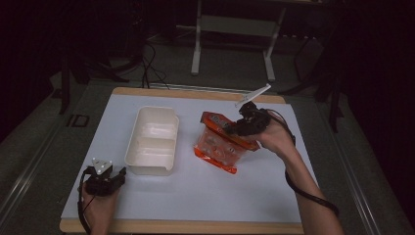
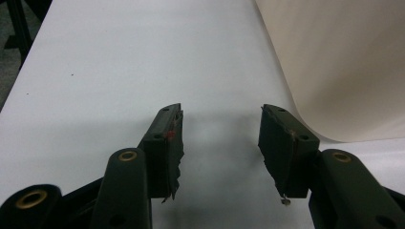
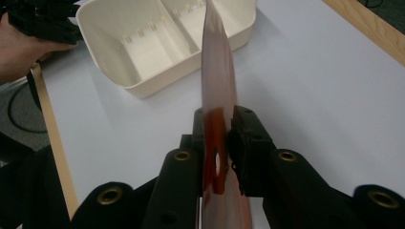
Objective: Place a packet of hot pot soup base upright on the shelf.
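Observation:
An orange snack bag (image 1: 221, 142) with a clear window hangs tilted over the white board, right of centre. My right gripper (image 1: 238, 125) is shut on its top edge; in the right gripper view the bag (image 3: 218, 90) stands edge-on between the jaws of that gripper (image 3: 218, 125). A cream two-compartment tray (image 1: 152, 139) lies left of the bag, empty (image 3: 157, 43). My left gripper (image 1: 120, 175) rests near the board's front left corner, just left of the tray's near end. In the left gripper view it (image 2: 220, 125) is open with nothing between the jaws, and the tray wall (image 2: 344, 62) curves at the right.
The white board (image 1: 186, 196) sits on a wooden tabletop (image 1: 195, 227) whose edge shows at the front and back. A table frame with white legs (image 1: 197, 44) and cables stand on the dark floor behind. A person's hand (image 3: 19, 52) holds the left gripper.

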A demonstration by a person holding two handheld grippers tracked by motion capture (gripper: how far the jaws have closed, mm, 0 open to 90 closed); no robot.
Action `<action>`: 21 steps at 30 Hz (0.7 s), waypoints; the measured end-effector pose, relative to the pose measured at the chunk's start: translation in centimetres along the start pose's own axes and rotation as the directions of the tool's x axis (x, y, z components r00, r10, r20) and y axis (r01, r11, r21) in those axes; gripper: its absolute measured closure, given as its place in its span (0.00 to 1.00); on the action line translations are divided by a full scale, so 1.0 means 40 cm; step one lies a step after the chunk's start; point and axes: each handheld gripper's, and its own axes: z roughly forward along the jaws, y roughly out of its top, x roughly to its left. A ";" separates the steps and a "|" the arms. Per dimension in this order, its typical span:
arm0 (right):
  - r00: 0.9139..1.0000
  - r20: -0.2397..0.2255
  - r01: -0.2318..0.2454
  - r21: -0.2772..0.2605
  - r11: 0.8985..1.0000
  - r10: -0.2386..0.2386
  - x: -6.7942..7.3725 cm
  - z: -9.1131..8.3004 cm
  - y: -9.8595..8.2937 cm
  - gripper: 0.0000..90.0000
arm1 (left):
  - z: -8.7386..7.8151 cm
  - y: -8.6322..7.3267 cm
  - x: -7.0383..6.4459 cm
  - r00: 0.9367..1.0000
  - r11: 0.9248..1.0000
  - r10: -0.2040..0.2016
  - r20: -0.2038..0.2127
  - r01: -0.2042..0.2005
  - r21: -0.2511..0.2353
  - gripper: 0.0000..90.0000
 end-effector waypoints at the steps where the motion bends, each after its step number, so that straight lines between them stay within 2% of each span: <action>1: 1.000 -0.002 -0.003 0.002 1.000 0.003 -0.003 0.001 -0.005 0.86 | 0.000 0.000 0.000 1.000 1.000 0.001 0.000 -0.001 0.002 0.56; 4: 1.000 -0.011 -0.008 0.027 1.000 0.008 -0.009 0.012 -0.025 0.86 | 0.001 0.000 -0.001 1.000 1.000 0.002 0.001 -0.002 0.000 0.56; 8: 1.000 -0.020 -0.017 0.030 0.999 0.017 -0.016 0.025 -0.044 0.88 | 0.001 0.000 -0.001 1.000 1.000 0.002 0.001 -0.002 0.001 0.56; 17: 0.999 0.027 0.028 0.045 0.999 -0.029 0.002 0.023 -0.062 0.80 | -0.001 0.000 0.002 1.000 1.000 -0.004 0.001 0.004 -0.004 0.56; 19: 0.998 0.047 0.037 0.057 0.998 -0.039 0.003 0.022 -0.066 0.81 | -0.001 0.000 0.001 1.000 1.000 -0.003 0.001 0.003 -0.003 0.56; 21: 0.997 0.072 0.037 0.066 0.997 -0.041 0.005 0.020 -0.067 0.88 | -0.001 0.000 0.001 1.000 1.000 0.000 0.000 0.000 -0.002 0.56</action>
